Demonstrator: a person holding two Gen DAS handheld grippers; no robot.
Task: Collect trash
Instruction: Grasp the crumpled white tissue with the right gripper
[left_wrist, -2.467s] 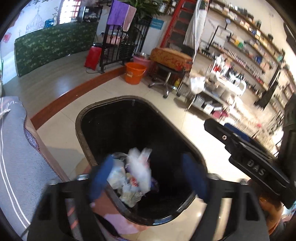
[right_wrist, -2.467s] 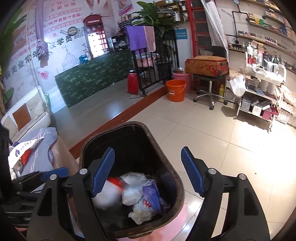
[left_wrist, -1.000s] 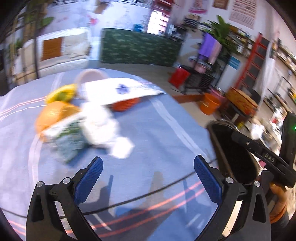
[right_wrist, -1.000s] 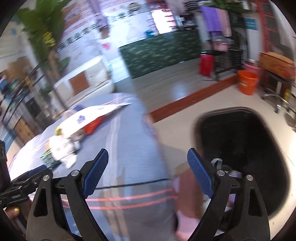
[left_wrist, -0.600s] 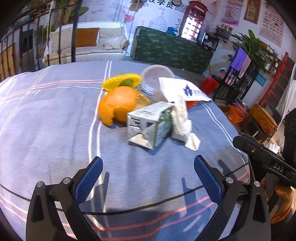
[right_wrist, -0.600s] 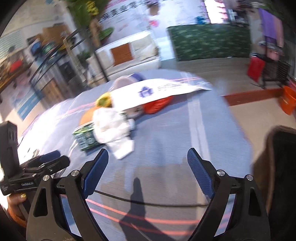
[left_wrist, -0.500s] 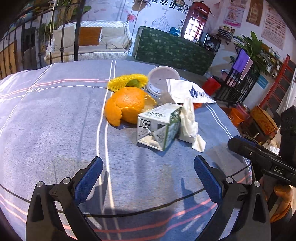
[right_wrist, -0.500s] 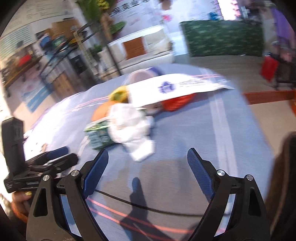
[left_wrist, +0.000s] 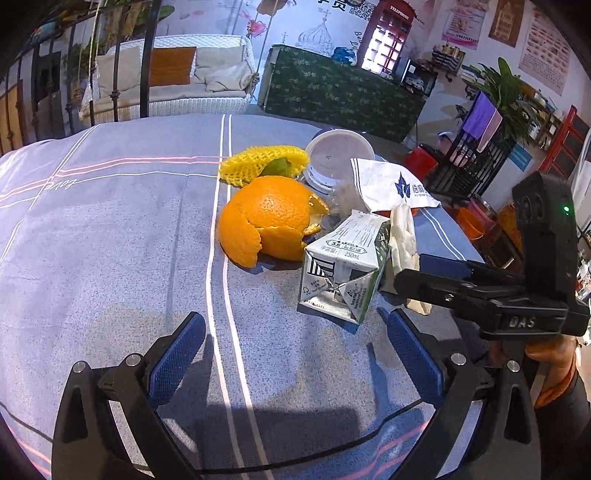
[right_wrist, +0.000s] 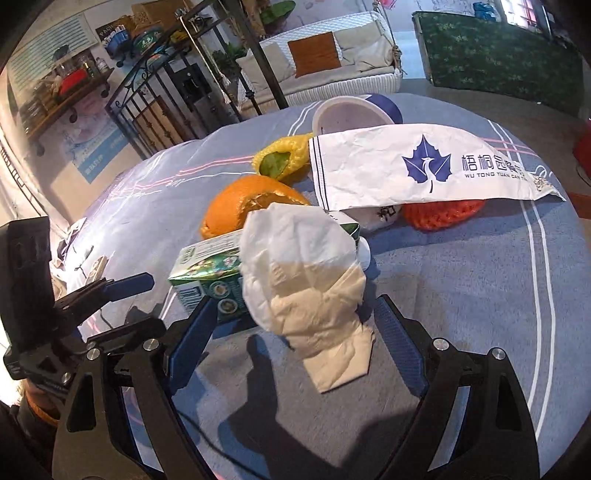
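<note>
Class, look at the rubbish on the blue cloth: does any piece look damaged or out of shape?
Yes. The milk carton is crushed and dented, the orange peel is torn open and hollow, and the tissue is crumpled against the carton.

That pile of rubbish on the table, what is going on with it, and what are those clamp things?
A person holds a two-finger gripper in each hand to collect trash. Both are open and empty. The right gripper is lined up on the crumpled tissue leaning against the milk carton; the left gripper faces the carton and the orange peel. A white paper bag, a plastic cup and foam fruit nets lie behind.
</note>
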